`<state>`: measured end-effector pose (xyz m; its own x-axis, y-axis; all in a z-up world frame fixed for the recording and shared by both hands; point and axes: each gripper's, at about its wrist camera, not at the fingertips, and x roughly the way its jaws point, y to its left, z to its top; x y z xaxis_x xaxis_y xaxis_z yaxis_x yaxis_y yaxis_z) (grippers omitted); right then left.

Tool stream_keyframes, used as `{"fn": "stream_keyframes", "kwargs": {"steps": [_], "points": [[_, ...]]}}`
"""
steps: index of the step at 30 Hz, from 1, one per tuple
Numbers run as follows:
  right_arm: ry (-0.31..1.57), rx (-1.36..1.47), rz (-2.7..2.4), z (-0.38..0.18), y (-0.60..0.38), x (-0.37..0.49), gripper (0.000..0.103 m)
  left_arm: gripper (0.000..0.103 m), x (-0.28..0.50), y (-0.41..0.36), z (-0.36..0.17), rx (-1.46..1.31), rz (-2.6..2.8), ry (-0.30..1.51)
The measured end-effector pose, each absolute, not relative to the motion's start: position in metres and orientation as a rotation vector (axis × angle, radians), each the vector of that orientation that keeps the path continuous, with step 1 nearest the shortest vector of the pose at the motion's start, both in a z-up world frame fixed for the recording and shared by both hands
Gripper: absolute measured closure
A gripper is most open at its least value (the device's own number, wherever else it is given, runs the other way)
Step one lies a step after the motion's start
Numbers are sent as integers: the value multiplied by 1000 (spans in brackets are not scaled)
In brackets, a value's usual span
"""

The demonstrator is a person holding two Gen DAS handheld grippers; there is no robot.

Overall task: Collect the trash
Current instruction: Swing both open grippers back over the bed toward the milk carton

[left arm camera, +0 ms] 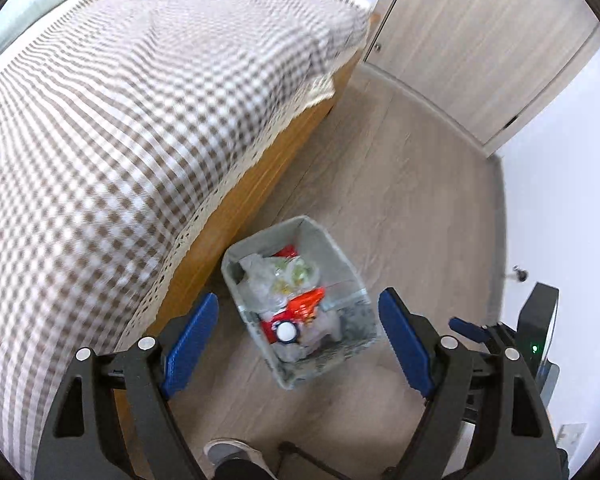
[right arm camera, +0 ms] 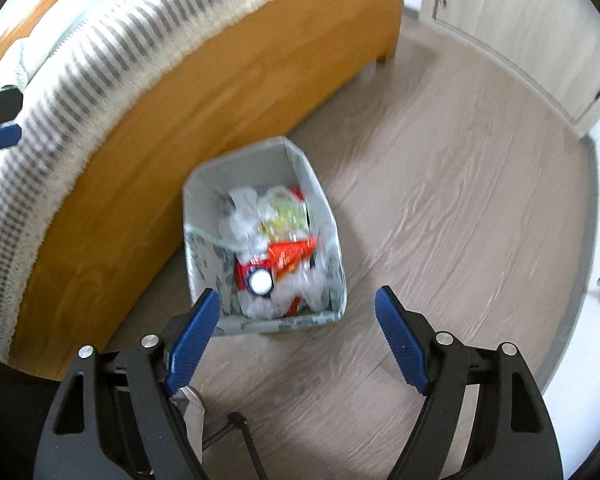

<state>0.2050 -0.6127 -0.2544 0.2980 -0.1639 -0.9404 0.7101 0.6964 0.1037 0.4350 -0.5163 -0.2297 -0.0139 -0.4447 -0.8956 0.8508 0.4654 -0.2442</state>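
Observation:
A grey fabric bin [left arm camera: 348,344] [right arm camera: 196,208] stands on the wood floor beside the bed. It holds trash: crumpled clear plastic [left arm camera: 260,280] [right arm camera: 244,208], a red wrapper [left arm camera: 306,304] [right arm camera: 292,252] and a bottle with a white cap [left arm camera: 286,333] [right arm camera: 260,280]. My left gripper [left arm camera: 298,340] is open and empty, high above the bin. My right gripper [right arm camera: 296,328] is open and empty, above the bin's near edge. The right gripper's blue pad shows in the left wrist view [left arm camera: 470,330].
A bed with a brown-and-white checked cover [left arm camera: 132,128] [right arm camera: 100,60] and an orange wooden frame [left arm camera: 236,208] [right arm camera: 172,152] fills the left. Pale wardrobe doors [left arm camera: 480,48] [right arm camera: 520,28] stand at the back right. A shoe [left arm camera: 232,452] is at the bottom edge.

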Motion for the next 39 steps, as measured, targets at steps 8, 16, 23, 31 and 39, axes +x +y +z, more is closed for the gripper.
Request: {"fn": "stream_keyframes", "kwargs": {"steps": [8, 16, 23, 31, 39], "points": [[1000, 429, -610, -171, -577, 235, 27, 23, 442, -437, -152, 303, -1059, 1029], [912, 269, -522, -111, -520, 288, 27, 23, 487, -327, -96, 163, -891, 822], [768, 192, -430, -77, -458, 343, 27, 15, 536, -210, -72, -12, -653, 640], [685, 148, -313, -65, -386, 404, 27, 7, 595, -96, -88, -95, -466, 571], [721, 145, -209, -88, -313, 481, 27, 7, 659, -5, -127, -178, -214, 731]]}}
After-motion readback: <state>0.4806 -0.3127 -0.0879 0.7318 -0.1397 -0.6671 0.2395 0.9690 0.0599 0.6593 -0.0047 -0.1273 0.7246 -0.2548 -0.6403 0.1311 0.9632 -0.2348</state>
